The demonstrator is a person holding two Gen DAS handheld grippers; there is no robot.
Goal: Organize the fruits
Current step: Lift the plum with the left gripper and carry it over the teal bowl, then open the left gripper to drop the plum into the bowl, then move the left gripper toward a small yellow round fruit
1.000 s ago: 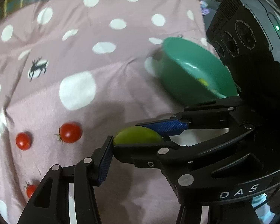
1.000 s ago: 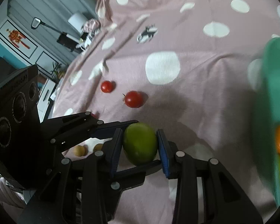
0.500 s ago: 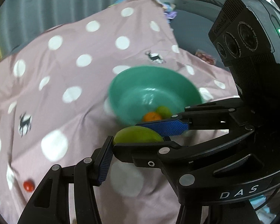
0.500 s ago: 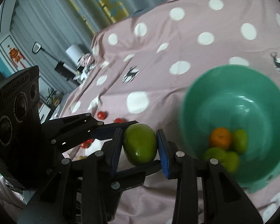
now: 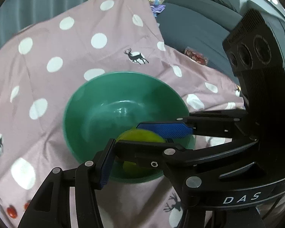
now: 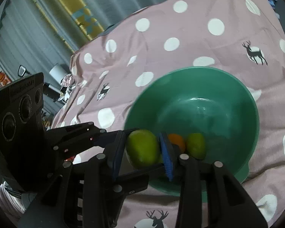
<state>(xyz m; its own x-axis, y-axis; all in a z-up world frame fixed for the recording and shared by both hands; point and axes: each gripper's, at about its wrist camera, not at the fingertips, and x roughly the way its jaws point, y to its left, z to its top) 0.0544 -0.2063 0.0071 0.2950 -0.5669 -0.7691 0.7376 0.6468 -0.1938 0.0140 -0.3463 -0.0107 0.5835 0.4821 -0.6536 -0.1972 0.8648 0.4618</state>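
A green mango (image 6: 142, 148) hangs over the near rim of a green bowl (image 6: 228, 87), which sits on a pink dotted cloth. My right gripper (image 6: 142, 144) has its blue pads on either side of the mango, and its jaws are opening. My left gripper (image 5: 142, 142) comes in from the side. Its left pad (image 5: 104, 163) sits against the mango's (image 5: 140, 135) end, while its other finger is hidden behind the right gripper (image 5: 129, 134). In the bowl (image 5: 96, 102) lie an orange fruit (image 6: 177, 138) and a green fruit (image 6: 196, 145).
Two small red tomatoes (image 5: 11, 210) lie on the cloth (image 5: 66, 57) at the lower left. A grey sofa (image 5: 199, 28) with a snack packet (image 5: 195, 56) stands beyond the cloth's far right edge. Curtains (image 6: 47, 28) hang behind the cloth.
Both grippers have carried the mango together from over the cloth near the tomatoes to above the bowl, rising a little. The bowl now fills the middle of both views.
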